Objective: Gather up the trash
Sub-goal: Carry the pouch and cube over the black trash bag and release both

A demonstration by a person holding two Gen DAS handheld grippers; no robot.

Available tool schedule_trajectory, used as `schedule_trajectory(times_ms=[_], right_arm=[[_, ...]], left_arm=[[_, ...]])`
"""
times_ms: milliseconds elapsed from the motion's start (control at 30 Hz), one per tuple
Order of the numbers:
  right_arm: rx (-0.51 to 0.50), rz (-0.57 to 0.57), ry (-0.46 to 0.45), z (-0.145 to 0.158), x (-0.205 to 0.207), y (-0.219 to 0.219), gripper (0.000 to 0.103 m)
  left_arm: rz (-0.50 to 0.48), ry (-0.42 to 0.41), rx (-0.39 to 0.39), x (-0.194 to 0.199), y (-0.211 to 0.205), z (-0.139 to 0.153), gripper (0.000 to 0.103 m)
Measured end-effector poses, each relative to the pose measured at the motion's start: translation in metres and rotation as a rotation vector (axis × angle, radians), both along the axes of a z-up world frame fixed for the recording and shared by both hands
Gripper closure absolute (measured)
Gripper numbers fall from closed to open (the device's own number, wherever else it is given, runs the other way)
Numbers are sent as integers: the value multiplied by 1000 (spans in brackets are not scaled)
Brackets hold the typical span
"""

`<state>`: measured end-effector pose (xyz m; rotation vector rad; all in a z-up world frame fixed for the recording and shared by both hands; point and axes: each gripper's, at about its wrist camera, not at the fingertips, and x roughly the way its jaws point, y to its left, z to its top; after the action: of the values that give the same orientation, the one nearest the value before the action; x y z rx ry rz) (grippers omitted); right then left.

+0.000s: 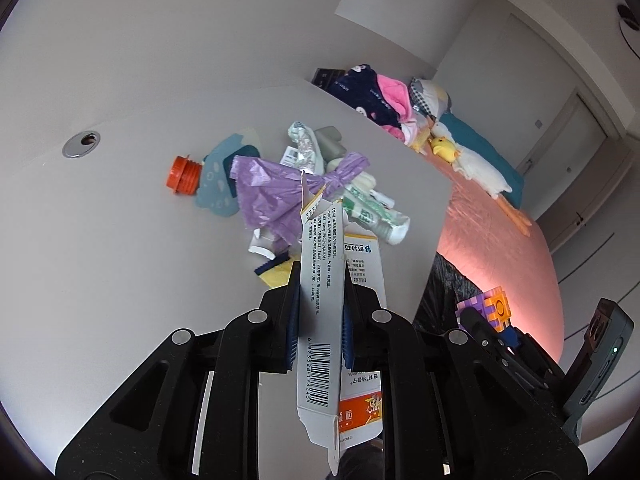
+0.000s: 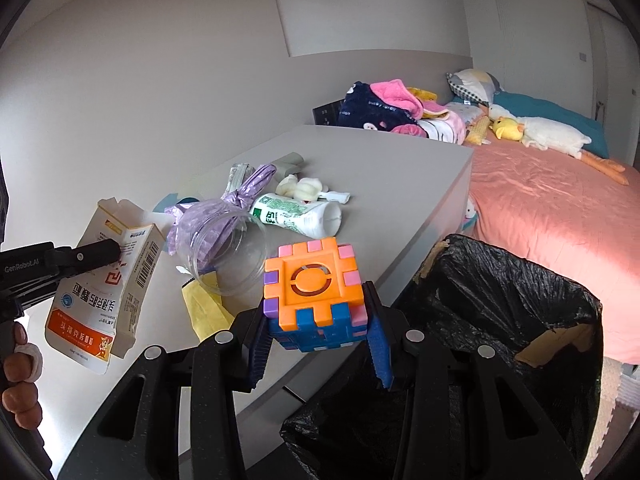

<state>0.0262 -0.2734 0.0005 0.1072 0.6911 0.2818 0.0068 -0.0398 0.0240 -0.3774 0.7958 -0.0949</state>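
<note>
The left gripper (image 1: 320,304) is clamped on a flattened white carton (image 1: 322,300), its blue pads pressed to both faces, and holds it in the air above the near part of the bench (image 1: 120,240); the right wrist view shows the same carton (image 2: 102,280) tilted, pinched by that gripper (image 2: 108,250), with the person's hand (image 2: 20,376) at the left edge. The right gripper (image 2: 318,332) grips a toy cube (image 2: 316,292) of orange, blue, pink and purple pieces, held off the bench's near right corner, just beside a bin (image 2: 520,320) lined with a black bag. Beyond the carton, a heap of trash lies toward the bench's right edge: a knotted purple bag (image 1: 280,192), a green-and-white tube (image 1: 376,216) lying on its side, a yellow scrap (image 1: 276,274) nearest the gripper, and a grey piece (image 1: 330,140) at the far end of the heap. A clear cup (image 2: 228,252) lies on its side in front of the purple bag in the right wrist view. An orange cap (image 1: 183,174) sits apart, left of the heap, next to a blue-green card (image 1: 216,184), and a round metal grommet (image 1: 81,144) is set into the bench farther left. Past the bench's right edge is a bed (image 2: 552,216) with a pink sheet, a plush goose (image 2: 552,134) and piled clothes (image 2: 384,108).
</note>
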Motion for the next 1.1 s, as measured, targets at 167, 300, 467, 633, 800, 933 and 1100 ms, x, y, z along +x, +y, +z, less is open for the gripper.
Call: schedule_trajectory(times_ms=[167, 300, 467, 633, 800, 933, 1100], right_arm=[[-1, -46, -8, 3, -8, -22, 60], [-4, -89, -11, 3, -14, -40, 60], [-2, -150, -11, 3, -20, -66, 60], [10, -214, -14, 4, -25, -92, 60], [19, -269, -13, 4, -29, -113, 60], [20, -296, -15, 4, -32, -125, 60], [25, -330, -14, 4, -34, -140, 60]], left_arm=[[-66, -8, 4, 4, -29, 2, 87], [-121, -6, 6, 10, -52, 1, 87], [-199, -3, 10, 19, -83, -2, 87], [-281, 4, 28, 26, -116, -4, 87], [-344, 10, 37, 32, -142, -7, 87], [-388, 21, 53, 35, -161, -10, 87], [-441, 26, 70, 40, -184, -12, 87]])
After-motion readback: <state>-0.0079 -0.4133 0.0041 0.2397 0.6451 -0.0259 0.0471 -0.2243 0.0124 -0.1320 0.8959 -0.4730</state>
